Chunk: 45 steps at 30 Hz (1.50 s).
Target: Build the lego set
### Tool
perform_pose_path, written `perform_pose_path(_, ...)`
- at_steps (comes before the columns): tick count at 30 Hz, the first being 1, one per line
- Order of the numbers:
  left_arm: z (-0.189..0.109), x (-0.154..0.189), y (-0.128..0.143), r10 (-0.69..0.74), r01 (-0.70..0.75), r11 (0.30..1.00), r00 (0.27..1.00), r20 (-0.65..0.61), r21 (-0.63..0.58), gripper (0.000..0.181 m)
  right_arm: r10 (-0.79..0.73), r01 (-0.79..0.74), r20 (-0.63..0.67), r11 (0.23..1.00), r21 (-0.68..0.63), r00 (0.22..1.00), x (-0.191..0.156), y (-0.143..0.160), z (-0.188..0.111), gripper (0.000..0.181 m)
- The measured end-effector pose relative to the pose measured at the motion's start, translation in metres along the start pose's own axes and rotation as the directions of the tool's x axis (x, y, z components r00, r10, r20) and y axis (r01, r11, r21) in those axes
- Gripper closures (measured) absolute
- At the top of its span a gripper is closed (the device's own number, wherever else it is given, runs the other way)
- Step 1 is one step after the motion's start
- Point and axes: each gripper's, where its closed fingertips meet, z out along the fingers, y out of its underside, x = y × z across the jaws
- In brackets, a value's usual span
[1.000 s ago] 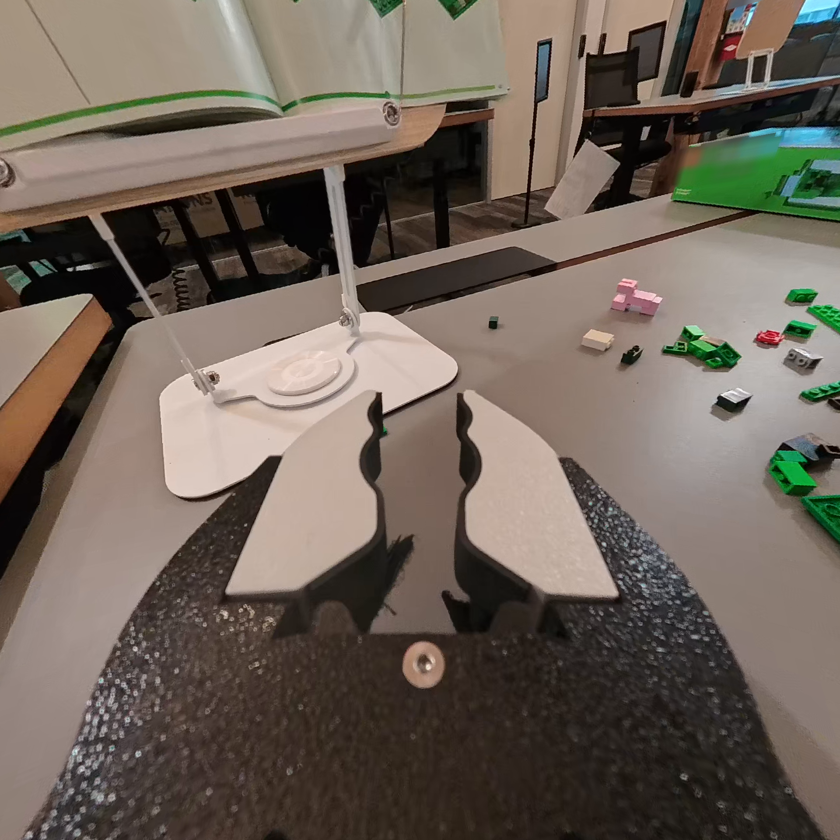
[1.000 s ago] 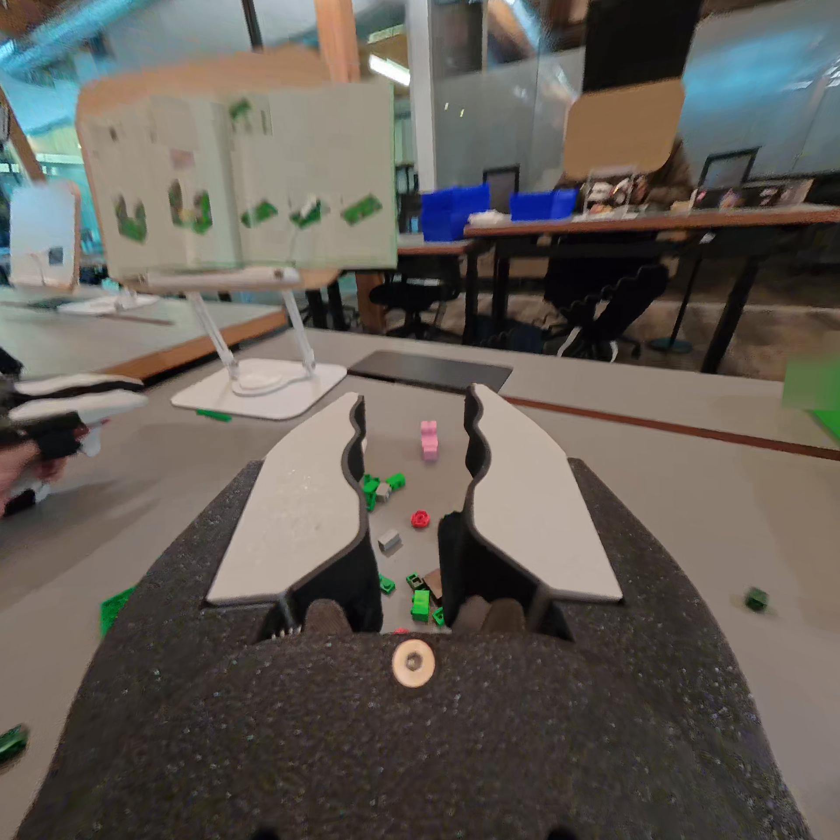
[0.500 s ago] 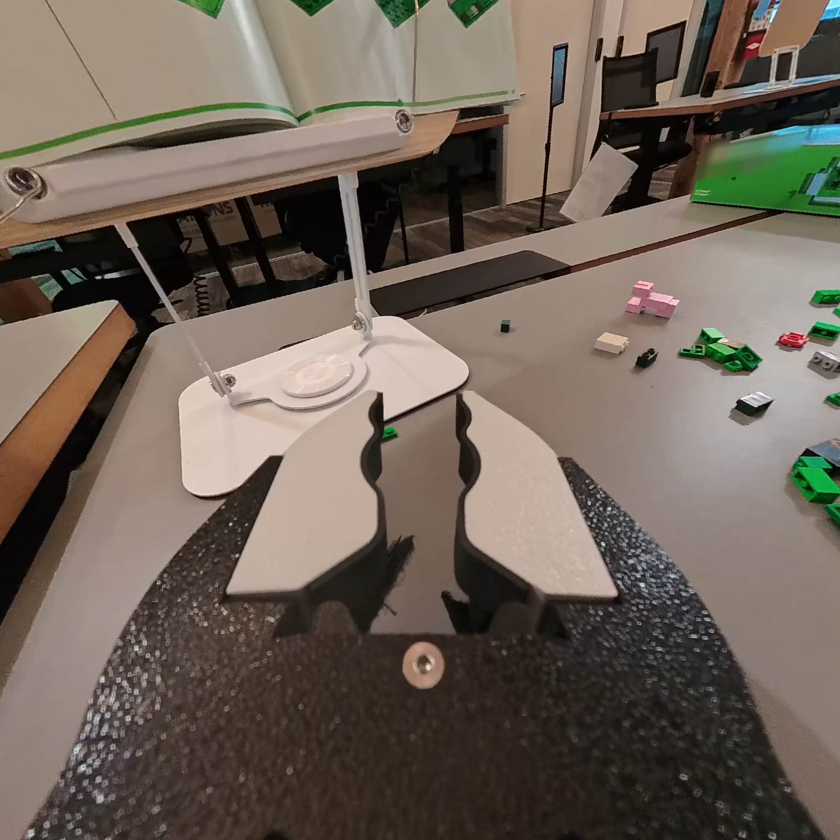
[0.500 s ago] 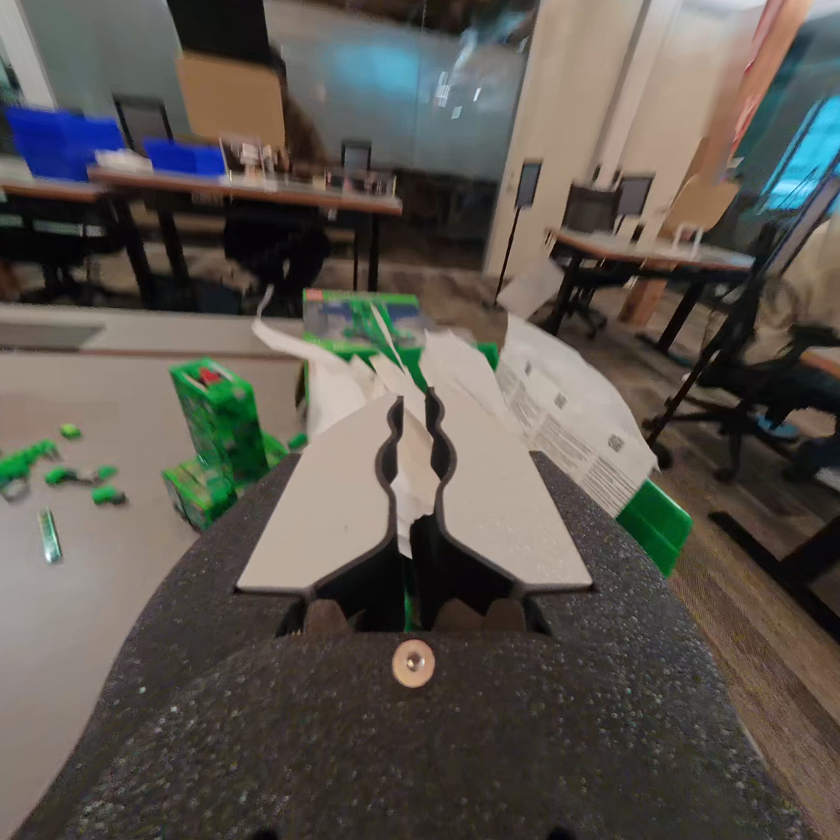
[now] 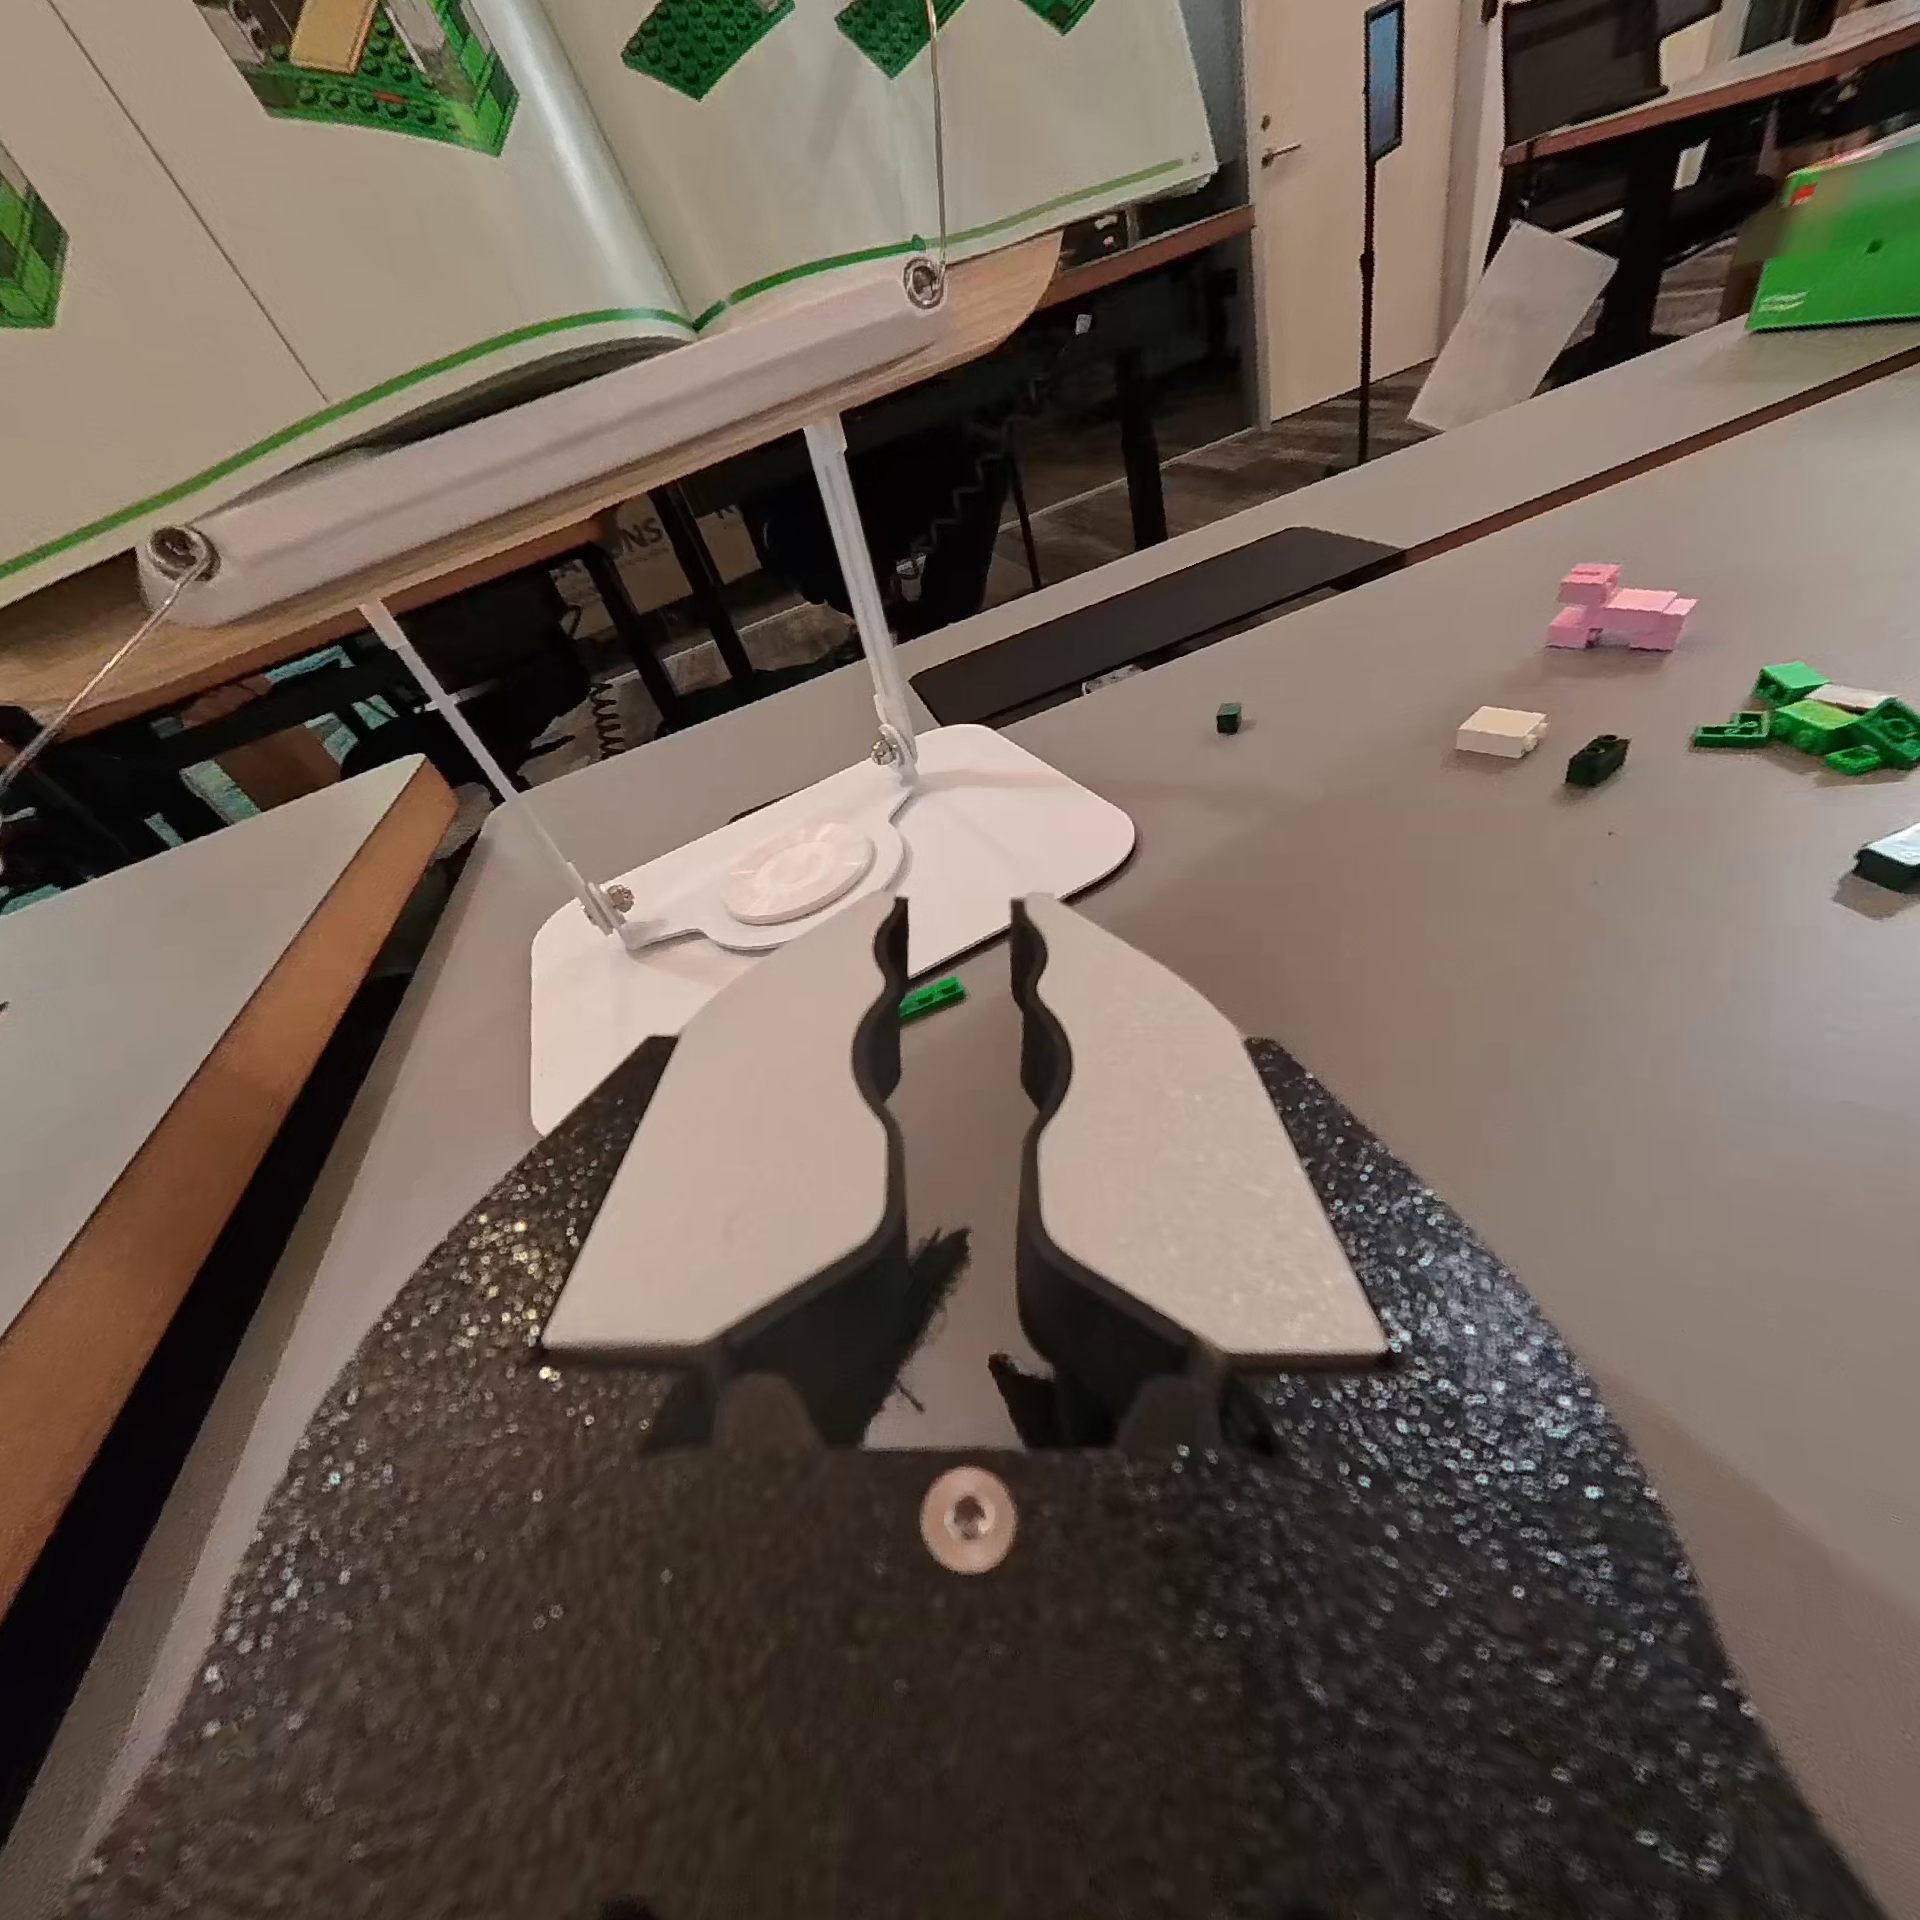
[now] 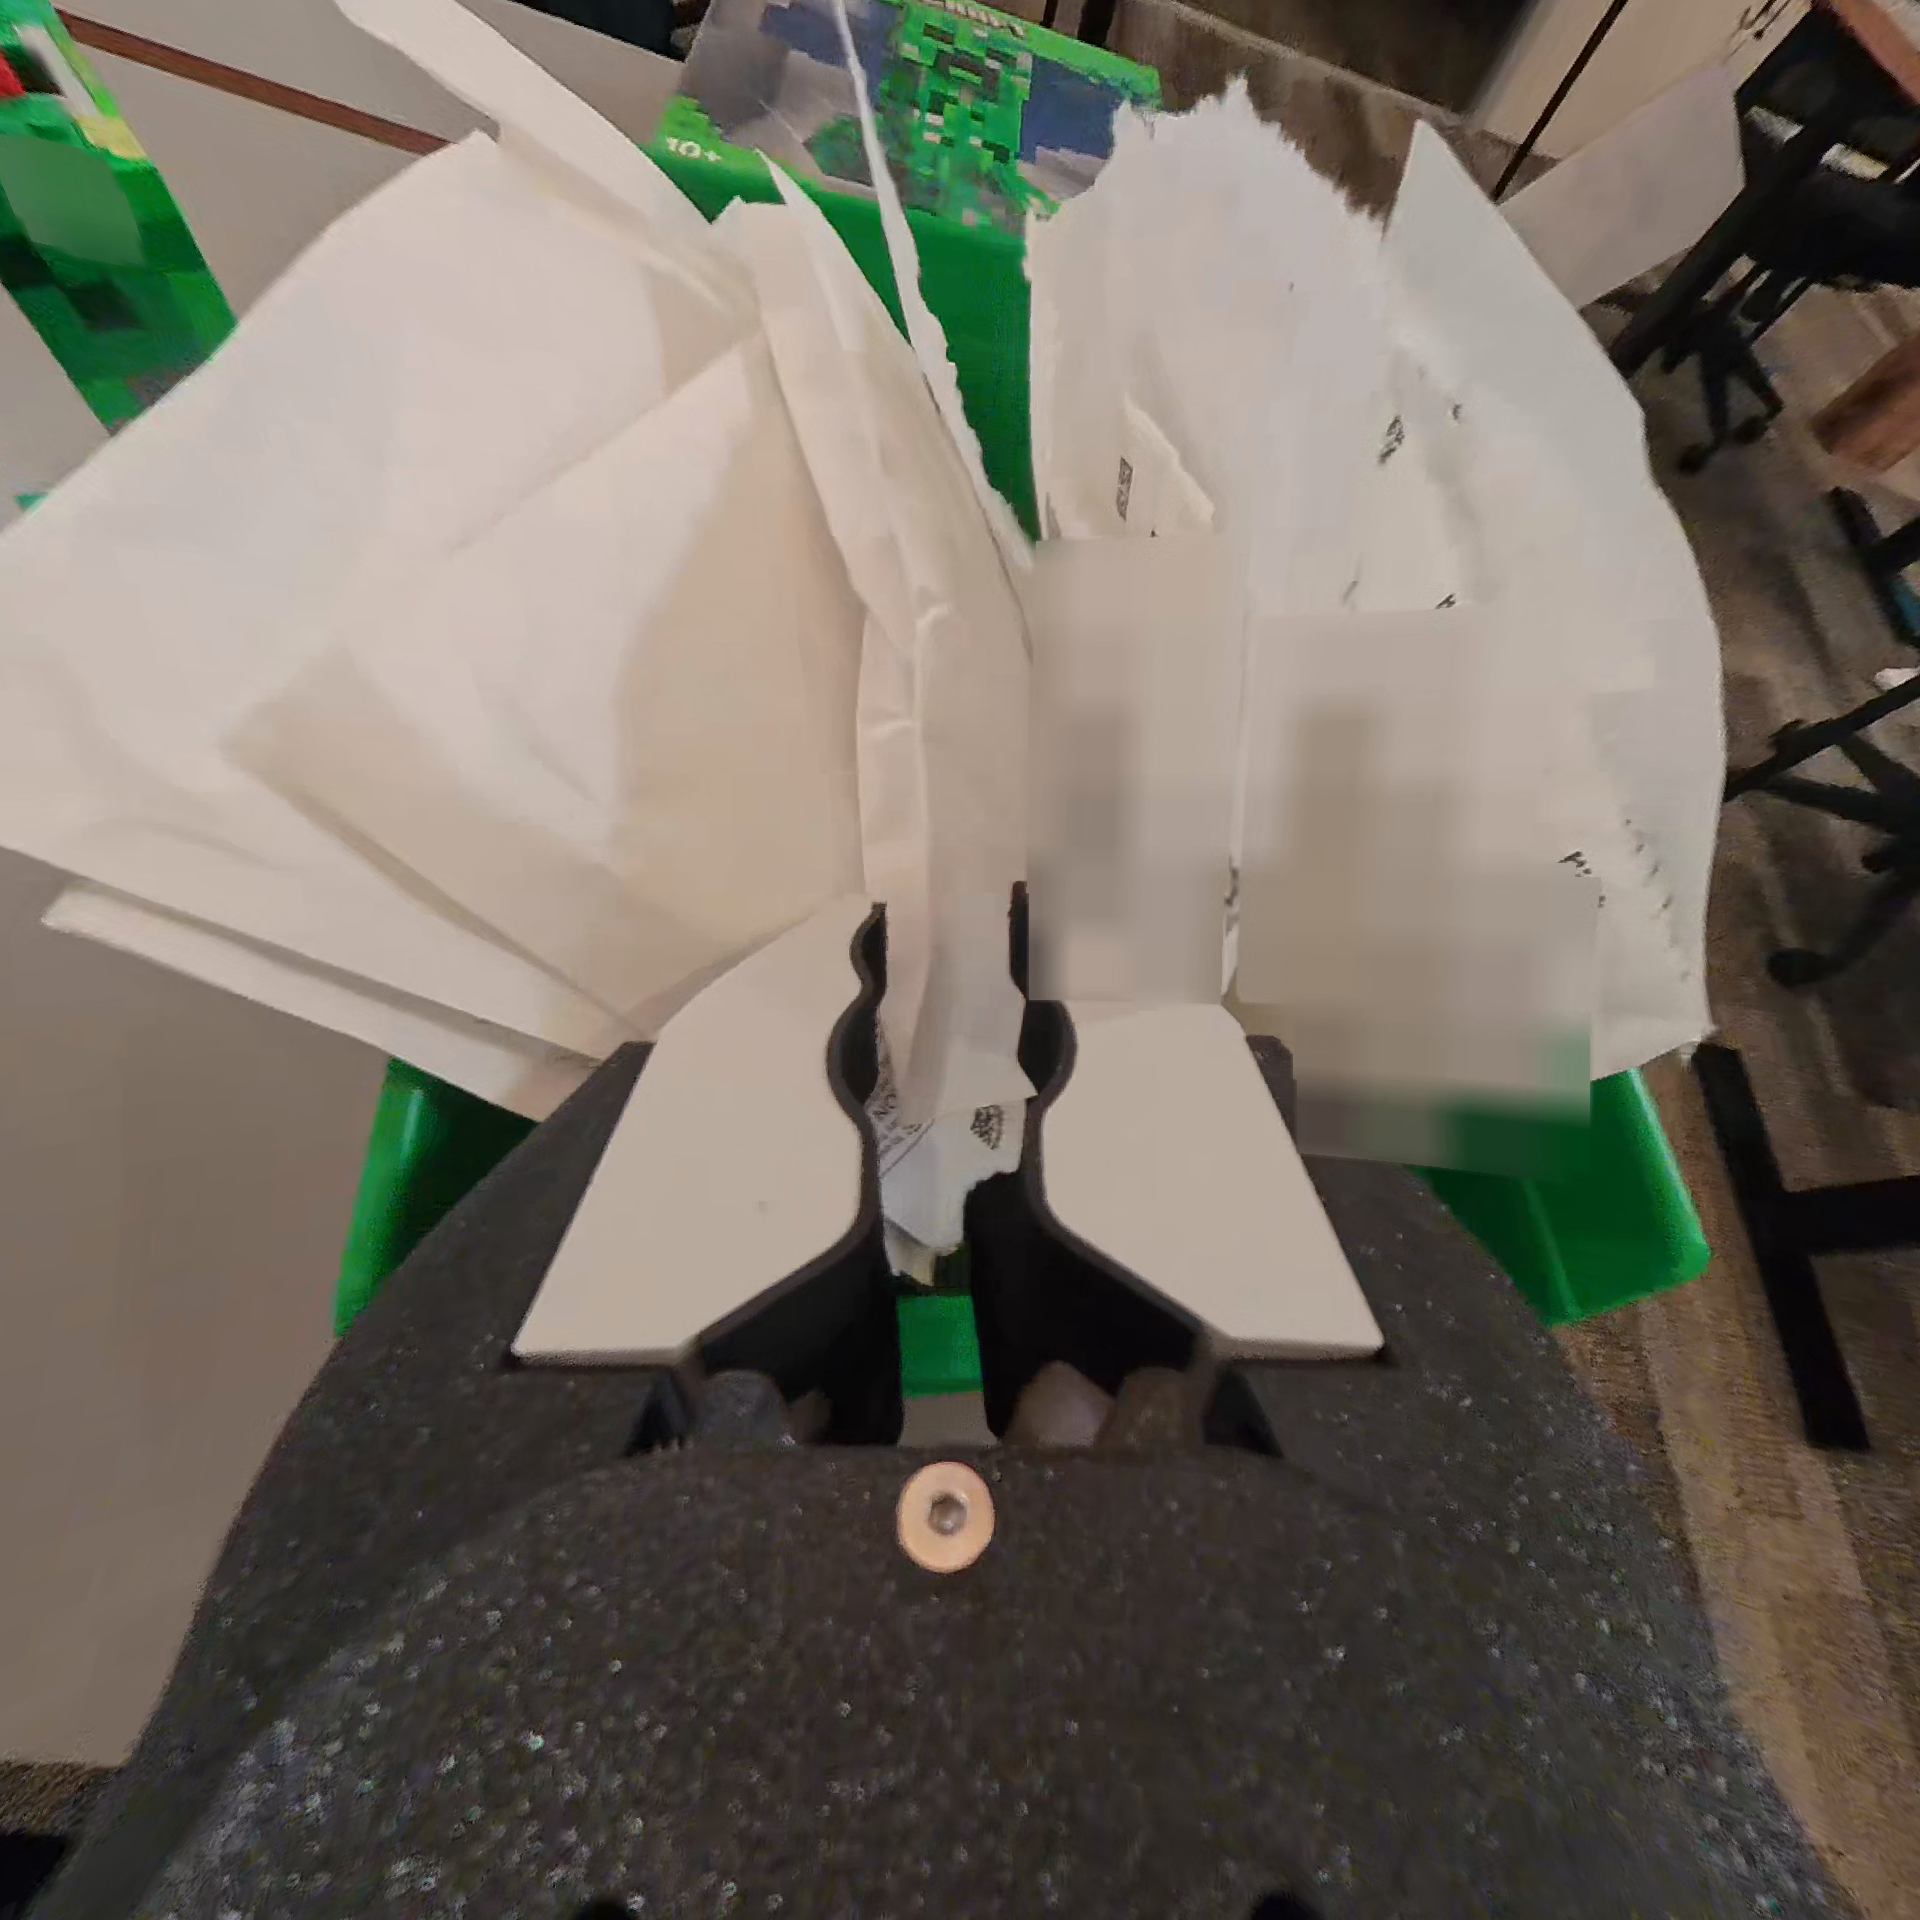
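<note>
In the left wrist view my left gripper [image 5: 958, 914] is open and empty, low over the grey table [image 5: 1455, 1091]. A small green plate [image 5: 930, 1000] lies on the table between its fingertips. Loose pieces lie to the right: a pink pig [image 5: 1621, 613], a white brick [image 5: 1501, 730] and a green cluster [image 5: 1829, 722]. In the right wrist view my right gripper [image 6: 948, 912] points into a green box [image 6: 1558, 1226] stuffed with torn white paper bags [image 6: 520, 582]. Its jaws stand a little apart with one paper strip [image 6: 951, 997] between them.
A white book stand [image 5: 987, 831] holding the open instruction booklet [image 5: 520, 156] is just ahead of the left gripper. A second table [image 5: 156, 1039] is at the left. A green pictured box [image 6: 83, 229] stands left of the paper bags; floor and chair legs [image 6: 1808, 1195] are right. Across from one pair of fingers to the other is roughly 80 cm. Between my left fingertips and the white brick [image 5: 1501, 730] there is roughly 20 cm. The pink pig [image 5: 1621, 613] is about 30 cm from my left fingertips and 60 cm from my right.
The right gripper swung from over the loose pieces to the box of paper bags, nearly closed on the way, and now stands a little wider. The left gripper drifted slightly left and tilted up.
</note>
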Motion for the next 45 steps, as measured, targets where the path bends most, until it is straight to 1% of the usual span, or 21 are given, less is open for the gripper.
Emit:
perform_pose_path(1, 0.0, 0.0, 0.001, 0.006, -0.006, 1.0, 1.0, 0.004, -0.004, 0.163, -0.01, 0.011, -0.018, 1.0, 0.008, 1.0, 0.002, 0.0, 0.001, 0.153)
perform_pose_path(5, 0.002, 0.002, 0.003, 0.041, -0.041, 0.999, 0.999, 0.016, -0.023, 0.166, 0.009, -0.009, -0.001, 0.998, 0.056, 1.0, 0.0, -0.012, 0.009, 0.153)
perform_pose_path(7, 0.003, 0.003, 0.004, 0.064, -0.064, 0.997, 0.998, 0.02, -0.034, 0.167, 0.016, -0.016, -0.002, 0.999, 0.039, 1.0, 0.0, -0.015, 0.016, 0.152)
perform_pose_path(9, 0.004, 0.005, 0.005, 0.087, -0.087, 0.995, 0.996, 0.021, -0.041, 0.168, -0.001, 0.001, -0.01, 1.0, -0.008, 1.0, 0.0, -0.014, 0.024, 0.152)
perform_pose_path(10, 0.004, 0.006, 0.005, 0.097, -0.096, 0.994, 0.995, 0.021, -0.042, 0.168, -0.009, 0.008, -0.014, 0.999, -0.031, 1.0, -0.001, -0.014, 0.027, 0.156)
perform_pose_path(11, 0.004, 0.007, 0.005, 0.104, -0.103, 0.994, 0.994, 0.022, -0.042, 0.168, -0.017, 0.017, -0.018, 0.999, -0.046, 1.0, -0.001, -0.014, 0.029, 0.167)
perform_pose_path(13, 0.003, 0.008, 0.005, 0.112, -0.111, 0.993, 0.993, 0.021, -0.042, 0.169, -0.028, 0.025, -0.075, 0.999, -0.046, 0.997, 0.006, -0.019, 0.026, 0.178)
perform_pose_path(15, 0.004, 0.008, 0.005, 0.114, -0.113, 0.993, 0.993, 0.019, -0.044, 0.169, -0.035, 0.032, -0.121, 0.999, -0.028, 0.992, 0.011, -0.027, 0.019, 0.18)
perform_pose_path(19, 0.004, 0.009, 0.006, 0.117, -0.117, 0.992, 0.993, 0.015, -0.046, 0.17, -0.008, 0.02, -0.137, 0.996, 0.086, 0.99, 0.007, -0.052, -0.006, 0.18)
perform_pose_path(23, 0.004, 0.012, 0.006, 0.131, -0.131, 0.99, 0.991, 0.004, -0.049, 0.17, -0.028, 0.058, -0.166, 0.982, 0.181, 0.986, -0.001, -0.078, -0.032, 0.18)
perform_pose_path(26, 0.003, 0.013, 0.006, 0.138, -0.138, 0.989, 0.99, 0.001, -0.044, 0.17, -0.056, 0.117, -0.214, 0.953, 0.281, 0.975, -0.013, -0.103, -0.058, 0.18)
perform_pose_path(30, 0.002, 0.013, 0.004, 0.126, -0.126, 0.992, 0.992, 0.002, -0.03, 0.17, -0.075, 0.193, -0.279, 0.884, 0.425, 0.957, -0.035, -0.139, -0.095, 0.181)
perform_pose_path(32, 0.0, 0.015, 0.0, 0.089, -0.089, 0.996, 0.996, -0.005, -0.017, 0.168, -0.079, 0.204, -0.257, 0.838, 0.507, 0.963, -0.055, -0.158, -0.112, 0.18)
perform_pose_path(34, -0.003, 0.023, -0.011, 0.052, -0.051, 0.999, 0.998, -0.035, 0.019, 0.164, -0.088, 0.185, -0.188, 0.78, 0.598, 0.978, -0.081, -0.178, -0.125, 0.181)
perform_pose_path(36, -0.007, 0.034, -0.035, 0.076, -0.072, 0.994, 0.996, -0.055, 0.082, 0.163, -0.111, 0.137, -0.082, 0.731, 0.669, 0.99, -0.113, -0.198, -0.13, 0.18)
perform_pose_path(39, -0.02, 0.061, -0.081, 0.12, -0.095, 0.973, 0.987, -0.108, 0.212, 0.162, -0.176, 0.021, 0.134, 0.677, 0.736, 0.975, -0.178, -0.226, -0.12, 0.181)
perform_pose_path(40, -0.026, 0.073, -0.097, 0.129, -0.091, 0.962, 0.982, -0.135, 0.256, 0.164, -0.205, -0.031, 0.223, 0.666, 0.745, 0.953, -0.204, -0.234, -0.114, 0.181)
perform_pose_path(42, -0.039, 0.095, -0.126, 0.147, -0.076, 0.937, 0.971, -0.187, 0.341, 0.18, -0.253, -0.123, 0.376, 0.663, 0.738, 0.891, -0.259, -0.246, -0.096, 0.181)
perform_pose_path(44, -0.051, 0.116, -0.15, 0.157, -0.042, 0.914, 0.954, -0.255, 0.405, 0.181, -0.287, -0.184, 0.497, 0.688, 0.702, 0.819, -0.317, -0.249, -0.07, 0.181)
perform_pose_path(45, -0.056, 0.123, -0.158, 0.152, -0.02, 0.907, 0.947, -0.283, 0.42, 0.179, -0.295, -0.235, 0.572, 0.699, 0.675, 0.765, -0.346, -0.25, -0.061, 0.181)
